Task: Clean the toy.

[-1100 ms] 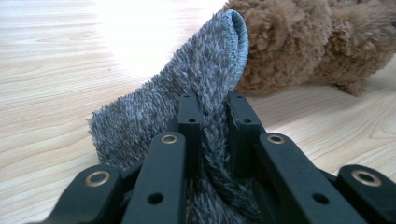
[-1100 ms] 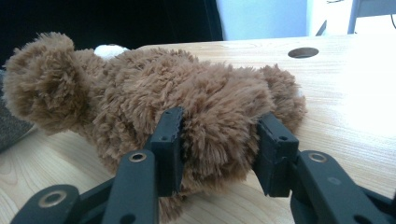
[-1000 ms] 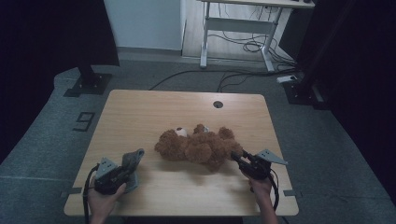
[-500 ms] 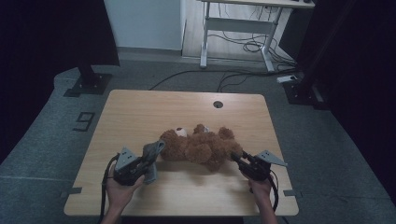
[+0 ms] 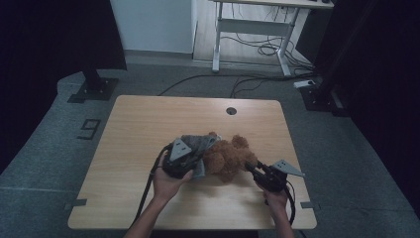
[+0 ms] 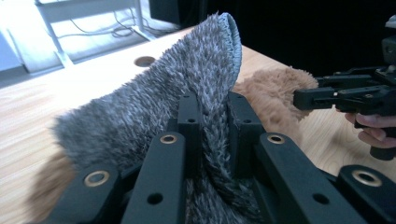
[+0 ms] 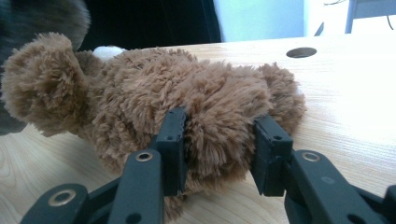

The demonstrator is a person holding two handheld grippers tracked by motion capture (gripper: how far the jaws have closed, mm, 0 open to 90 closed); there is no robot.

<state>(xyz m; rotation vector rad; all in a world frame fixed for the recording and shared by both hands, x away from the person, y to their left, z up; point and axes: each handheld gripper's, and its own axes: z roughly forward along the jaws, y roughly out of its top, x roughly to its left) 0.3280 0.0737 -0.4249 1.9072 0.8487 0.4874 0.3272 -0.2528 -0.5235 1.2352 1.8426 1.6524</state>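
— Where does the teddy bear (image 5: 229, 157) lie, and which way does it run?

— On its side near the middle of the counter (image 5: 148, 119), a little toward the person's edge. Its long axis runs roughly along that edge: head toward the left side, legs toward the right.

— And the two grippers?

— The right gripper (image 5: 253, 171) sits at the leg end, its fingers (image 7: 173, 140) pressed into the brown plush from both sides; they have just been closing, with the bear's lower body between them. The left gripper (image 5: 194, 159) is at the head end, its fingers (image 6: 190, 121) clamped tight on a fold of the grey furry cloth (image 6: 154, 112).

— How does the cloth stand to the bear?

— Just over and against the head end, in the high view partly covering it (whether it is a garment or a plain blanket I cannot tell). From the left fingers the bear lies ahead and to the right, toward the other gripper (image 6: 345, 95).

— So what does the coming move turn on?

— My guess: the cloth must travel along the bear's long axis, from head toward legs, while the right hand pins the far end. The left hand is the nearer one to the head, so the carrying falls to it.
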